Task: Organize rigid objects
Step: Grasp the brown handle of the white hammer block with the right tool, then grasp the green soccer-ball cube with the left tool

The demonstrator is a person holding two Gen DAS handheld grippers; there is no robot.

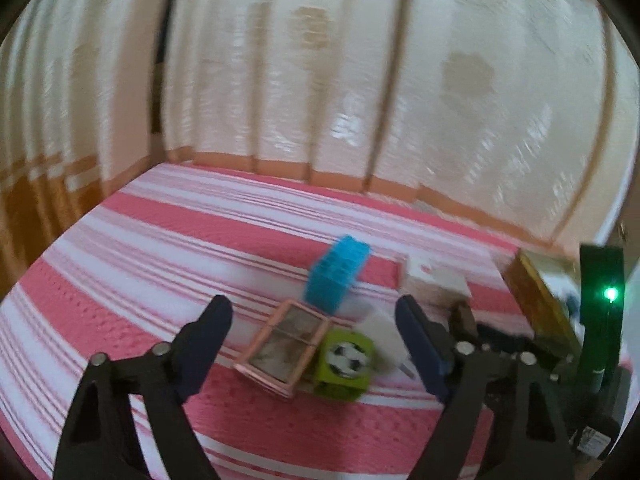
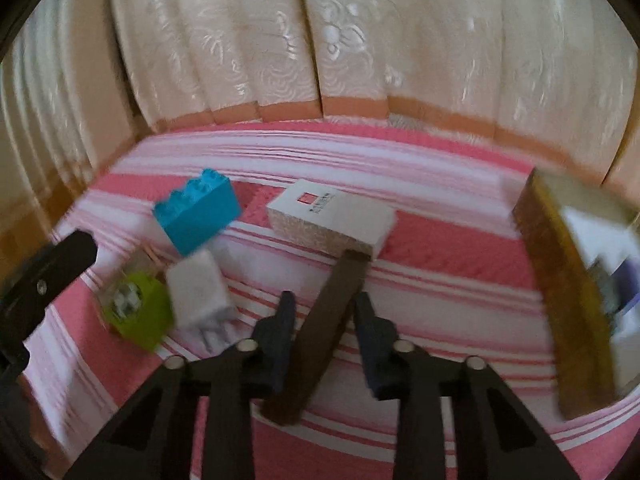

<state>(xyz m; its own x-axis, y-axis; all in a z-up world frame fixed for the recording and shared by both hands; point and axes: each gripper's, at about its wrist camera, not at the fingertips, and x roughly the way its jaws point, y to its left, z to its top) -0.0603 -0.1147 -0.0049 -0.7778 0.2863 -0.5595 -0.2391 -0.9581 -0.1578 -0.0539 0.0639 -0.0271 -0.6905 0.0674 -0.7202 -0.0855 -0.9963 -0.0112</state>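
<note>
Left wrist view: left gripper [image 1: 312, 312] low in the frame, jaws spread wide with nothing pressed between the pads. Ahead of the fingertips, on the pink-and-white striped cloth [image 1: 160, 248], a tight cluster at lower centre – pink-framed clear case [image 1: 282, 346] lying flat, green cube with a football print [image 1: 344, 362] touching its right edge, white charger plug [image 1: 384, 338] just beside the cube on the right. Blue toy brick [image 1: 338, 272] tilted just above the case, white box [image 1: 434, 282] to its right. Gold-sided open box [image 1: 540, 300] at the right edge, with the right gripper's dark body and a green light in front of it. Cream curtain [image 1: 320, 80] across the whole upper half.

Right wrist view: right gripper [image 2: 324, 304] at bottom centre, fingers drawn close on a long brown block [image 2: 326, 328] – both pads against its sides, the block slanting from lower centre up to the right, far end reaching the near edge of the white box [image 2: 332, 216]; whether touching it, cannot tell. Blue toy brick [image 2: 198, 210] in the upper left of the cloth, white charger plug [image 2: 200, 296] below it, prongs toward the camera, green cube [image 2: 138, 312] blurred at its left. Tip of the left gripper [image 2: 48, 276] entering at the left edge. Gold-sided open box [image 2: 568, 280] along the right side, contents too blurred to name
</note>
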